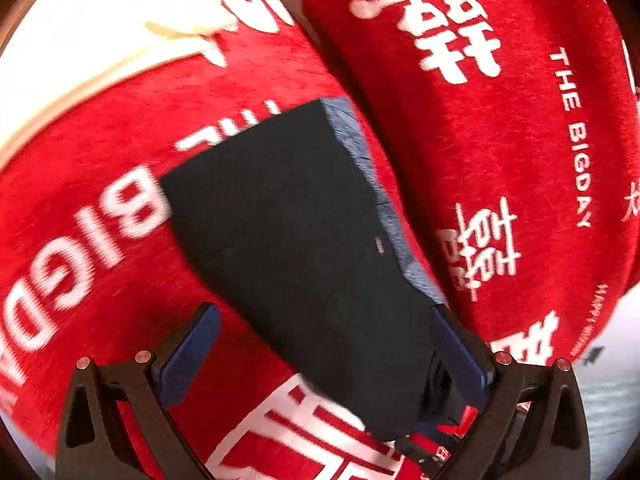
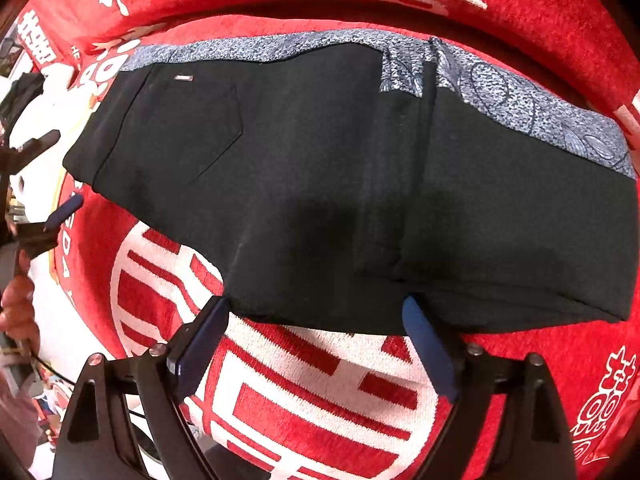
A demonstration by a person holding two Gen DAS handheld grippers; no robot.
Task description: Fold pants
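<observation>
Right wrist view: the folded black pants (image 2: 340, 184) lie on a red blanket (image 2: 320, 392) with white characters. The right hand-held gripper (image 2: 316, 320) stands spread apart at their near edge, gripping nothing. The left hand-held gripper (image 1: 328, 328) is also wide apart, pants lying between its fingers.

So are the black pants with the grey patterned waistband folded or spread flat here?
Folded: the black pants lie as a compact stacked bundle on the red blanket, layered edges visible along the near side.
</observation>
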